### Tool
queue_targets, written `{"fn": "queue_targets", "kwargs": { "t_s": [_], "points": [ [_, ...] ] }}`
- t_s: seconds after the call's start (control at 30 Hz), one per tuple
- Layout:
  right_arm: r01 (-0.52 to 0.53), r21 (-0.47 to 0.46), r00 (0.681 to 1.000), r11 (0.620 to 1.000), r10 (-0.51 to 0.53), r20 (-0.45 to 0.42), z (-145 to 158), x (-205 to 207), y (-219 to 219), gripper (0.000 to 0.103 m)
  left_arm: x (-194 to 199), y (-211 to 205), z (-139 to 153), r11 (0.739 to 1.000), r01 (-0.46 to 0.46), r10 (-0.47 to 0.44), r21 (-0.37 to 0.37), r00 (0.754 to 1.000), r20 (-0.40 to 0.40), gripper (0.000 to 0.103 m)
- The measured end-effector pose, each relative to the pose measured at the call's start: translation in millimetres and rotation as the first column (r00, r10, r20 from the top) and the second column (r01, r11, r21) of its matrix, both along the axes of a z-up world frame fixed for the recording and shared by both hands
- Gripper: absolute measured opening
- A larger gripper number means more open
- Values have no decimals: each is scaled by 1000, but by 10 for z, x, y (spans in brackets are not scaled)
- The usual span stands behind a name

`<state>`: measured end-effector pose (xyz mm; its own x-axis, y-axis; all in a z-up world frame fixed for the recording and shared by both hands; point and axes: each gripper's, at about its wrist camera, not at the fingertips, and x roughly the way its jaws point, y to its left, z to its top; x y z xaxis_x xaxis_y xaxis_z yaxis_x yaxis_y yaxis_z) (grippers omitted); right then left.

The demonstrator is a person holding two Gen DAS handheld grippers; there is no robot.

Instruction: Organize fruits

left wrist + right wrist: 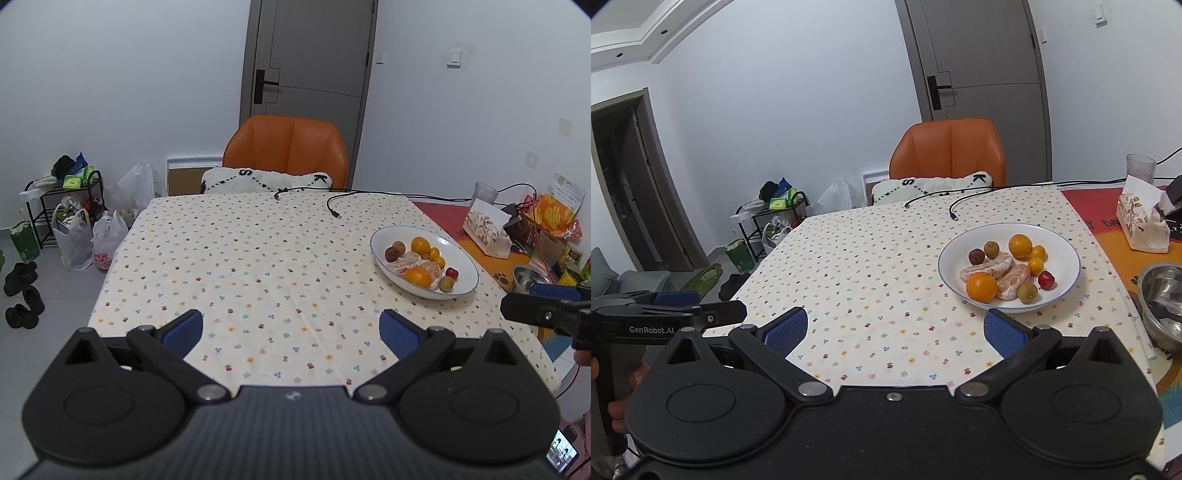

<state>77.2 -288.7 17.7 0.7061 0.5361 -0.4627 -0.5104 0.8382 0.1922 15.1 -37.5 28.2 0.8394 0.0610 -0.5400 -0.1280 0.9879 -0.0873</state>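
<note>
The white oval bowl (461,266) of mixed oranges and small fruits (1004,267) sits on the dotted tablecloth (240,258), long axis running near-right to far-left. Left gripper (291,326) and right gripper (893,328) hover wide open, empty.

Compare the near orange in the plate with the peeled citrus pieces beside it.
The near orange is whole, round and bright in its rind; the peeled citrus pieces are skinless, paler pinkish and elongated. It is one fruit; they are two chunks. Both lie in the white plate, touching.
</note>
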Motion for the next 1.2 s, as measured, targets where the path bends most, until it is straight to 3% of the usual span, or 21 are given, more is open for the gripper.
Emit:
{"fn": "queue_targets", "kwargs": {
  "t_s": [1.2],
  "points": [
    [0, -9, 1000, 1000, 0, 1, 12, -11, 21, 103, -3, 8, 18, 1000, -3, 3, -1, 1000, 8, 101]
  ]
}}
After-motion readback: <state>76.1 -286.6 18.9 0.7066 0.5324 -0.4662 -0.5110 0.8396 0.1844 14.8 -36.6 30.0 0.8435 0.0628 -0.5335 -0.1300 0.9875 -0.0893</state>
